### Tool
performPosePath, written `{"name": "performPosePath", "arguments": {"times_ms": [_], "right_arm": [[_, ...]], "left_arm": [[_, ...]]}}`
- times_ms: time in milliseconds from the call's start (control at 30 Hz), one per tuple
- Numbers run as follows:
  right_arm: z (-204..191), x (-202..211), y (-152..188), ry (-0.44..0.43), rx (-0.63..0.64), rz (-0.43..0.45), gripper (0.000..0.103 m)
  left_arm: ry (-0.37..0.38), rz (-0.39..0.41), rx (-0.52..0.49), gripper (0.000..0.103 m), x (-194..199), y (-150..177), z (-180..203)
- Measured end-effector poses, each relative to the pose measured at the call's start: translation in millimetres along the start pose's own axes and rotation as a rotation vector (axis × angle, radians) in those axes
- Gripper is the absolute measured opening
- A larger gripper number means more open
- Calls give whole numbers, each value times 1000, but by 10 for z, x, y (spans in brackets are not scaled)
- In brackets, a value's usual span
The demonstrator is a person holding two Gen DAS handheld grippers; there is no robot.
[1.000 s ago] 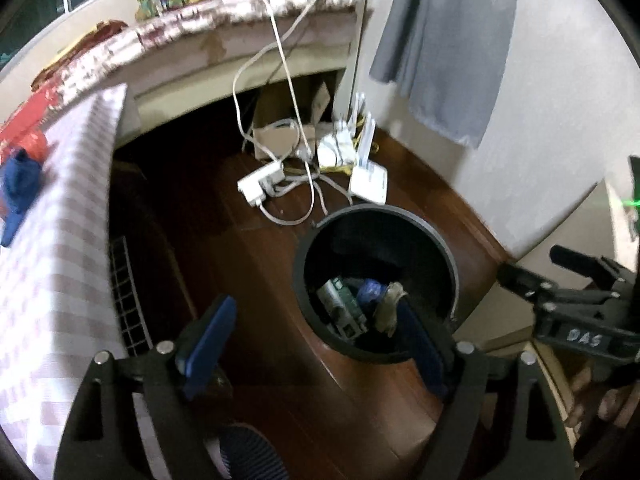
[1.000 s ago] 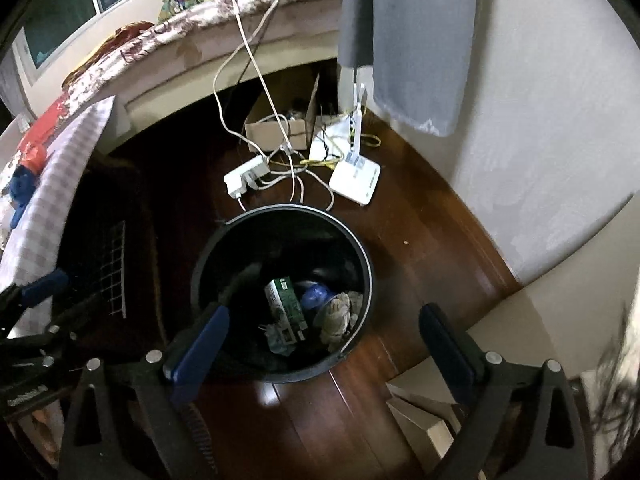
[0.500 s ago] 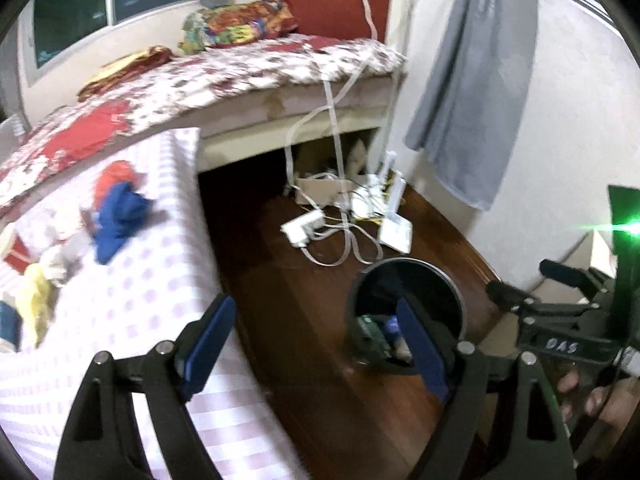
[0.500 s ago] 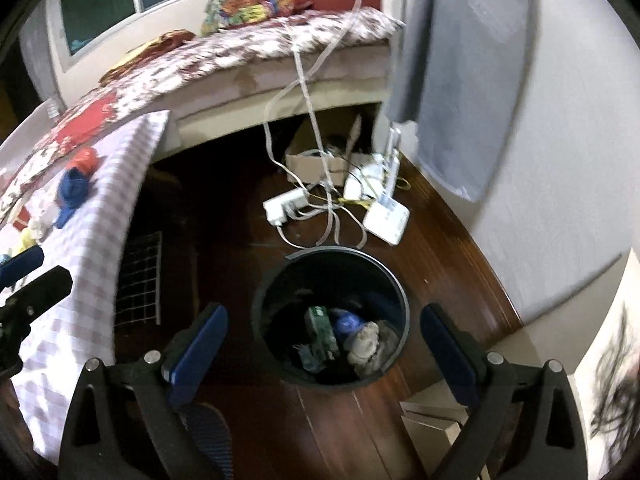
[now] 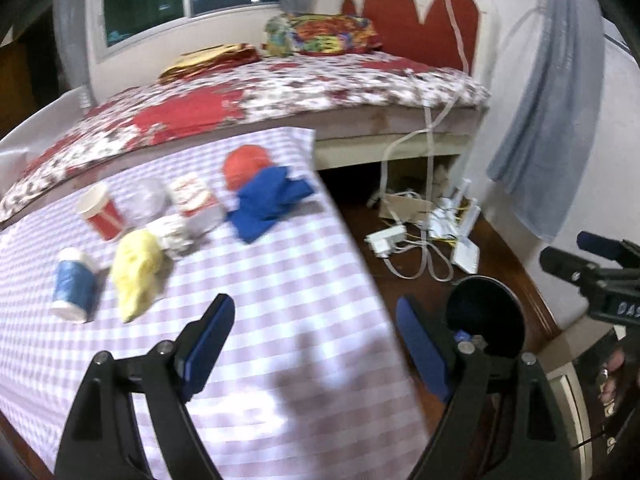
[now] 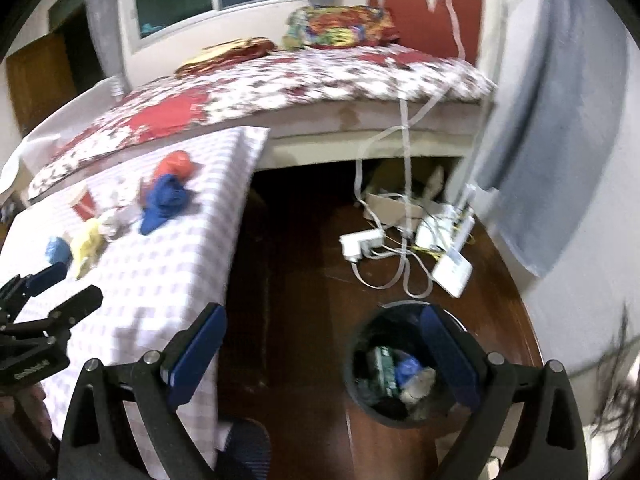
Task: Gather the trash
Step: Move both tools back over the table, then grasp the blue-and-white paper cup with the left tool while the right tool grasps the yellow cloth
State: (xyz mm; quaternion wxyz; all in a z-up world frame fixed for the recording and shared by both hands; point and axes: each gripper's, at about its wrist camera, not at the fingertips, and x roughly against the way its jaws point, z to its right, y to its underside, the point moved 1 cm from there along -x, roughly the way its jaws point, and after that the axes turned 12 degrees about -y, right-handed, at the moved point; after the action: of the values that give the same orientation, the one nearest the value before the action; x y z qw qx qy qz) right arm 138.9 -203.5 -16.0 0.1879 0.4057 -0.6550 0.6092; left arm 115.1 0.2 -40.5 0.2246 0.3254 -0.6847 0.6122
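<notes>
I see my left gripper (image 5: 316, 334) above the near edge of the table (image 5: 304, 280), its jaws wide and with nothing between them. My right gripper (image 6: 324, 344) also stands wide and empty, over the dark floor (image 6: 288, 264) between the table and the bin (image 6: 400, 412).

The trash lies in a group on the far left part of the checked cloth: a red cup (image 5: 100, 212), a white and red pack (image 5: 194, 196), a crumpled white paper (image 5: 176, 234), a yellow wad (image 5: 136, 272), a blue and white bottle (image 5: 74, 284) lying on its side, a blue cloth (image 5: 268, 202) and an orange-red thing (image 5: 246, 166) just behind it and touching it. The pictures are blurred, so I cannot tell more about the small pieces.

The bin stands on the floor right of the table. Inside it there is a green box (image 6: 382, 368), a blue piece (image 6: 408, 370) and a grey wad (image 6: 420, 388). Behind the bin there are white cables (image 6: 404, 264) and a bed (image 6: 280, 80)
</notes>
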Motion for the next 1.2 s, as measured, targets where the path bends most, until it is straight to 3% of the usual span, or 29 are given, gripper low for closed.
{"name": "performPosePath", "arguments": {"times_ms": [500,733,900,967,1067,1200], "right_arm": [[-1519,-481,-314,-214,194,-56,99],[-2410,-801,-398,-317,306,-91,99],[-2814,-1211,-434,-345,340,-140,99],[-2891,-1375,-444,-343,347,-157,94],[-2940,-1605,-457,-343,348,-185,75],[-2952,-1850,-463,-353,354,-202,74]], "left_arm": [[-158,20,266,84,-30,320,-1566],[-300,24,321,84,-95,504,-2242],[-316,-4,346,84,-287,571,-2535],[-305,-18,346,84,-382,579,-2581],[-296,-43,341,84,-541,593,-2590],[-280,-59,337,84,-708,591,-2585]]}}
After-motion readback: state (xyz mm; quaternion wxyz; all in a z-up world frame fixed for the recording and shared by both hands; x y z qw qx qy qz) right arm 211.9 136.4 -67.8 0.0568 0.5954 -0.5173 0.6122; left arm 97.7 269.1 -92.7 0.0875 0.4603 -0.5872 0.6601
